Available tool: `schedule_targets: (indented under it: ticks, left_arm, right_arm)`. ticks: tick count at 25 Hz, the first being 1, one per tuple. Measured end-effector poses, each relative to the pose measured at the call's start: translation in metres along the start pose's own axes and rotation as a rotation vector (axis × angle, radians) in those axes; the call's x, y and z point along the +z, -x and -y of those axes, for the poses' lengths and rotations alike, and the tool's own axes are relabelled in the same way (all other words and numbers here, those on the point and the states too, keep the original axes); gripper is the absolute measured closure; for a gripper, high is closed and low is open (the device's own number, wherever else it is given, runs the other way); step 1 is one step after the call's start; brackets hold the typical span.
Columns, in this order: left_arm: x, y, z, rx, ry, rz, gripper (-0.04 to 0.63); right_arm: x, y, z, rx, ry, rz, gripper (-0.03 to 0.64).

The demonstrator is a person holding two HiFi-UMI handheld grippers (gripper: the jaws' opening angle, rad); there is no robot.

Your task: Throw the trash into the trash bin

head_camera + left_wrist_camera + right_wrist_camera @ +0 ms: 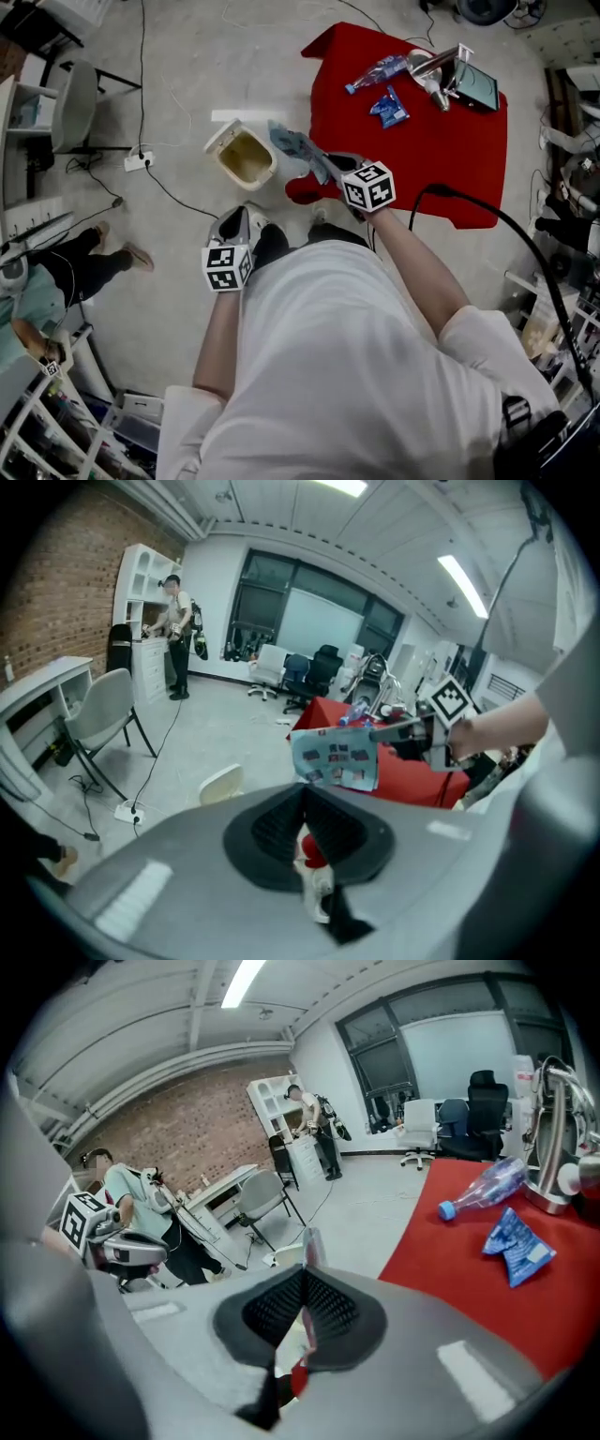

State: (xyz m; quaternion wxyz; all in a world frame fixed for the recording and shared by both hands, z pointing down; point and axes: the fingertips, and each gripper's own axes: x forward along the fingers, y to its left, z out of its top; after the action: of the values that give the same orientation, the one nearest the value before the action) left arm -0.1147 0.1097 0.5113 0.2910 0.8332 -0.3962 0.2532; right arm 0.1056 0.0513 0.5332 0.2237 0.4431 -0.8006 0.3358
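A cream trash bin [242,156] stands on the floor with its lid swung open, just left of the red-covered table [441,169]. My right gripper [323,167] is shut on a pale blue printed wrapper [295,148] that hangs in the air beside the bin's right rim. In the left gripper view the wrapper [336,757] shows flat; in the right gripper view it [311,1244] stands edge-on above the jaws. My left gripper [246,216] hovers nearer me, below the bin, jaws together with nothing in them. A plastic bottle [380,70] and a blue packet [389,108] lie on the table.
A metal appliance [448,70] stands at the table's far side. A grey chair [75,101], a power strip [139,161] and floor cables lie left of the bin. A seated person [70,267] is at the left. A thick black cable [525,253] runs at the right.
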Motion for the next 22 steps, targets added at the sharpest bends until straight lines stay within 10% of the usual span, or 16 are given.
schedule_targets:
  ticks: [22]
  left_arm:
    - [-0.032,-0.012,-0.121,0.102,0.011,0.009,0.591]
  right_arm:
    - [-0.057,-0.195,-0.044,-0.026,0.029,-0.273,0.614]
